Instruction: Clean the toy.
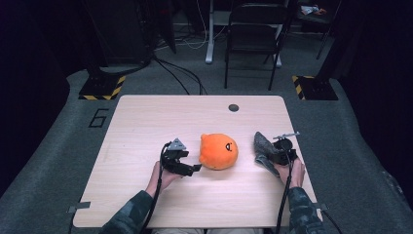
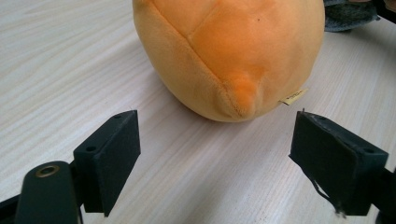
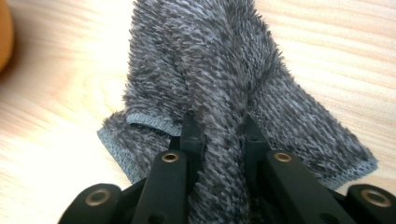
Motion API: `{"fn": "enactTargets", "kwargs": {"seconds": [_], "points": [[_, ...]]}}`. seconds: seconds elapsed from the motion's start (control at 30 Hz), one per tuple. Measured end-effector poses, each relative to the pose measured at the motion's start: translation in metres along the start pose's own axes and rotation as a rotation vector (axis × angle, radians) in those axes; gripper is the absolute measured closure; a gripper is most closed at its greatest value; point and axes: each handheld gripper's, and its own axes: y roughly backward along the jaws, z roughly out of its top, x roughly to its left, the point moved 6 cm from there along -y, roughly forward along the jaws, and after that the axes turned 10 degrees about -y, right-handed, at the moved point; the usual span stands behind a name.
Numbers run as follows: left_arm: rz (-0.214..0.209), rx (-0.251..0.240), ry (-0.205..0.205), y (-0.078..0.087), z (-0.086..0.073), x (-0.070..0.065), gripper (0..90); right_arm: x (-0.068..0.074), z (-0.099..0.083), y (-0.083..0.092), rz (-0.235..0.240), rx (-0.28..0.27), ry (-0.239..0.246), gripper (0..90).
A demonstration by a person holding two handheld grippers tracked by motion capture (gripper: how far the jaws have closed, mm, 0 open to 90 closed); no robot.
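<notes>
My right gripper is clamped on a fold of the grey cloth: in the right gripper view both black jaws press into a bunched ridge of the fuzzy fabric, which rises up between them, while the rest of the cloth spreads out on the table to either side, its stitched hem showing at the lower left and lower right. From the high view the right gripper sits near the right edge of the wooden table, with the grey cloth gathered against its tip.

My left gripper stands wide open, nothing between the jaws. In the left gripper view the two black pads sit apart on either side, and the orange plush toy rests on the table just beyond them, not touched by either jaw (a small yellowish label sticks out at its lower right seam). In the high view the orange plush toy lies near the middle of the table, between my two hands, with a small dark face on its upper side; the left gripper points at it from the left, just beside it. Whether the cloth's far edge is lifted off the wood I can't quite tell.
</notes>
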Motion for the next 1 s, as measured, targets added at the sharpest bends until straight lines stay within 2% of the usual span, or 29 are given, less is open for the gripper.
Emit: {"fn": "enactTargets", "kwargs": {"seconds": [0.17,0.23,0.43,0.5,0.63,0.8,0.9,1.0], "points": [[0.020,-0.012,-0.015,0.001,0.001,0.001,20.6,0.005,0.008,0.013,0.042,-0.046,-0.011,77.2],[0.021,-0.014,-0.007,0.001,0.001,0.001,22.5,0.010,0.013,0.020,0.068,-0.073,-0.024,77.2],[0.044,-0.031,-0.012,0.000,0.003,0.001,26.7,0.021,0.021,0.033,0.114,-0.121,0.011,77.2],[0.037,-0.025,-0.010,-0.001,0.003,0.000,27.9,0.025,0.023,0.036,0.134,-0.129,0.009,77.2],[0.035,-0.037,-0.013,-0.003,0.004,-0.001,27.3,0.032,0.025,0.040,0.145,-0.146,0.035,77.2],[0.035,-0.051,-0.022,-0.007,0.008,-0.004,21.9,0.043,0.031,0.050,0.168,-0.172,0.036,77.4],[0.033,-0.056,-0.018,-0.009,0.010,-0.006,20.5,0.054,0.035,0.055,0.186,-0.184,0.050,77.6],[0.032,-0.054,-0.030,-0.010,0.011,-0.007,21.4,0.067,0.038,0.059,0.204,-0.185,0.072,77.7]]}}
